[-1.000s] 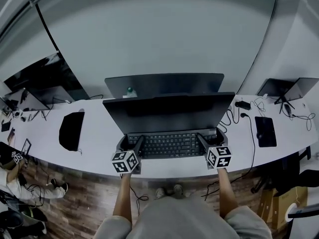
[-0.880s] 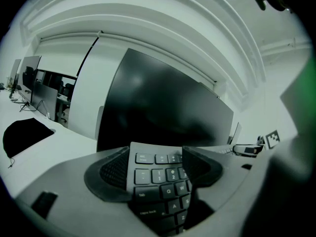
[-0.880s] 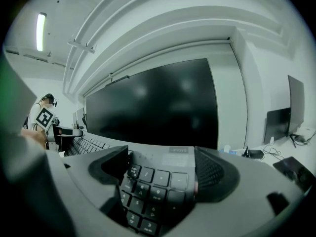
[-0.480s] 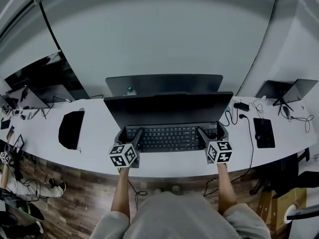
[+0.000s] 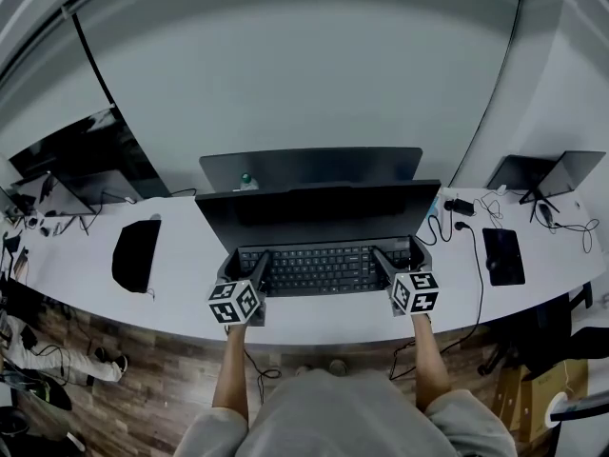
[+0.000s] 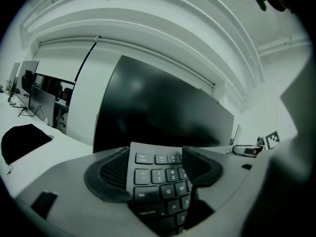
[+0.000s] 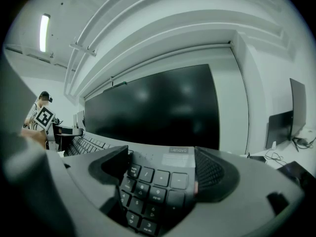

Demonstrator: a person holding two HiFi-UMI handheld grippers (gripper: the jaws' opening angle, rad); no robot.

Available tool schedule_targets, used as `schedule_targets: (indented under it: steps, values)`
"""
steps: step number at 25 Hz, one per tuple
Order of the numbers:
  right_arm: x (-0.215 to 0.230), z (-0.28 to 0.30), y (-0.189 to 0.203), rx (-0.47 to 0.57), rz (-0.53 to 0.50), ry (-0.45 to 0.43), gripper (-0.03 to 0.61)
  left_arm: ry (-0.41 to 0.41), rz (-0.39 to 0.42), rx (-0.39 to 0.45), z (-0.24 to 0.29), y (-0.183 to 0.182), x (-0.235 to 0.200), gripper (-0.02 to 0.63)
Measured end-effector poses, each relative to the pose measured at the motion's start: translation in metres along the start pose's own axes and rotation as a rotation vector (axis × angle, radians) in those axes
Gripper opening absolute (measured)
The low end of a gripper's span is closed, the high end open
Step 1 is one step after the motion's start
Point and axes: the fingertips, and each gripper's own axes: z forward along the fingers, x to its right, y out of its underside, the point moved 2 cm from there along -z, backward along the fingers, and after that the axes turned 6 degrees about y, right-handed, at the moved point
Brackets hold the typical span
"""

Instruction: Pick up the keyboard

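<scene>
Reaching forward from the person's forearms, the left gripper [image 5: 243, 267] and the right gripper [image 5: 400, 253] each hold one short end of the keyboard [image 5: 324, 268]. Their marker cubes sit nearest the body, at the desk's front edge. Taking both ends at once looks deliberate: a long, flat board held at one end would sag or twist, while two grips keep it level.

In the left gripper view the left gripper [image 6: 154, 168] has its ribbed pads pressed on either side of the keyboard's [image 6: 163, 191] tab-and-Q corner. In the right gripper view the right gripper [image 7: 163, 174] is clamped the same way over the numeric pad of the keyboard [image 7: 153, 181].

The keyboard lies across the white desk [image 5: 190, 265], just in front of the dark monitor [image 5: 324, 212]. I cannot tell whether it is clear of the surface. The lift seems about to happen or barely begun.

The monitor's lower edge is very close above the far row of keys, so raising straight up risks a knock; drawing it slightly toward the body would be safer.

Farther out are a black pad [image 5: 136, 248] to the left, cables [image 5: 466, 227] to the right, and a second screen [image 5: 309, 165] behind
</scene>
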Motion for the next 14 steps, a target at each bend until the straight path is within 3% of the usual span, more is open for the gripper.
schedule_targets:
  steps: [14]
  values:
    - [-0.0012, -0.0001, 0.0081, -0.015, 0.005, 0.001, 0.403, -0.003, -0.009, -0.021, 0.0, 0.0082, -0.0026, 0.311]
